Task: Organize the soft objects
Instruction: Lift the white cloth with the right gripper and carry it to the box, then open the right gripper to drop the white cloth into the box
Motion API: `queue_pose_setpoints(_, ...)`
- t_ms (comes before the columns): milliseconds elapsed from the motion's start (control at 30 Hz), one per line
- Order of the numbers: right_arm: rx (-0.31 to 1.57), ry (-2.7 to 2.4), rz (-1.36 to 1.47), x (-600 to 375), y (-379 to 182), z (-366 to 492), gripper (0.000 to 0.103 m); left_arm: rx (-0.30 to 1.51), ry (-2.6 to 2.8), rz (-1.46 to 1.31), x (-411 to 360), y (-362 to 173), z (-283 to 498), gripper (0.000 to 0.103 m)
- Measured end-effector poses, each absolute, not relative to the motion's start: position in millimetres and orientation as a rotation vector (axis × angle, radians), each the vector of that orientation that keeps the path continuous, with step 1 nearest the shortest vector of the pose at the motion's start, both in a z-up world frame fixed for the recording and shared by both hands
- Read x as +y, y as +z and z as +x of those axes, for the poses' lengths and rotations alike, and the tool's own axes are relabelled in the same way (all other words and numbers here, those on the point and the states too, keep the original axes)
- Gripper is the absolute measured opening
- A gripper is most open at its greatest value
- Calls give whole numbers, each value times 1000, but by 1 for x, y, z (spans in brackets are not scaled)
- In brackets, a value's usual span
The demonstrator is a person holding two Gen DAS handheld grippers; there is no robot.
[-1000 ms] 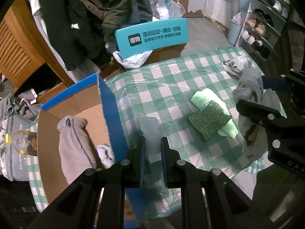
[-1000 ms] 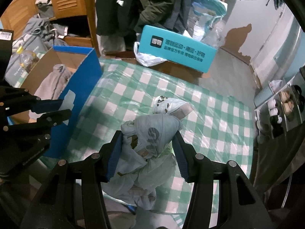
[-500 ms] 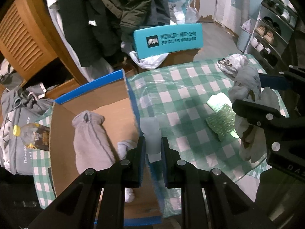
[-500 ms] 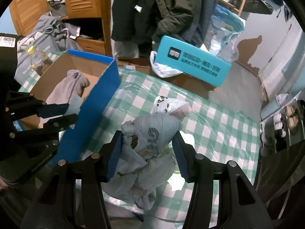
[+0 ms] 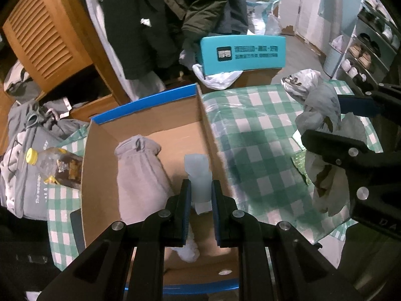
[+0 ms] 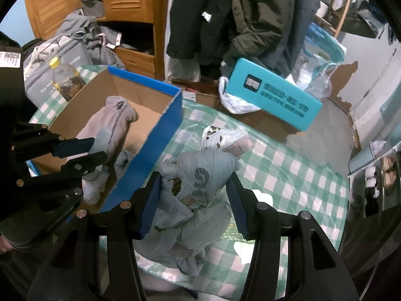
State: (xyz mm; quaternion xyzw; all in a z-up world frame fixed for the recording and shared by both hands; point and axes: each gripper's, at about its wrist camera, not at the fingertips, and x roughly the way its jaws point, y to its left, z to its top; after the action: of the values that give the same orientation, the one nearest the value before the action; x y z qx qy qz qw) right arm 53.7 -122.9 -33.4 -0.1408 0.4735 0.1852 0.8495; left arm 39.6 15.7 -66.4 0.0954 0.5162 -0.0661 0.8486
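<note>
Over the open cardboard box (image 5: 155, 135), the left claw (image 5: 200, 195) is pinched tight on a small pale blue soft piece (image 5: 198, 173); what that piece is cannot be made out, and its lower end is hidden between the pads. Inside the box lies a grey fleece garment (image 5: 140, 173), with a white soft item (image 5: 188, 250) beneath the claw, mostly covered by the claw's fingers. The box has blue outer walls and stands on the worktop (image 5: 253, 130), which wears a green-and-white checked cloth under clear plastic.

In the right wrist view, the right claw (image 6: 194, 193) stands about half spread, its pads pressed on a crumpled pale grey bundle (image 6: 200, 175) that hangs above the checked cloth just right of the box's blue wall. A dark print on the bundle is too creased to read. Below it a green patch (image 5: 299, 163) is largely hidden. A white printed bag (image 6: 223, 138) lies on the cloth beyond the bundle.

Left of the box stand a bottle with a yellow cap (image 5: 54, 165) and a grey bag (image 5: 30, 183) whose lettering is cut off. Behind, a teal box (image 5: 243, 54) carries a black square logo and a line of characters too small to read.
</note>
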Motion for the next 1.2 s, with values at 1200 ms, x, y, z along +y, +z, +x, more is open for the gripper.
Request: queue_pose_setpoints(1200, 1042, 601, -342, 0, -59, 87, 53, 1169, 24, 97, 120, -100, 52, 16)
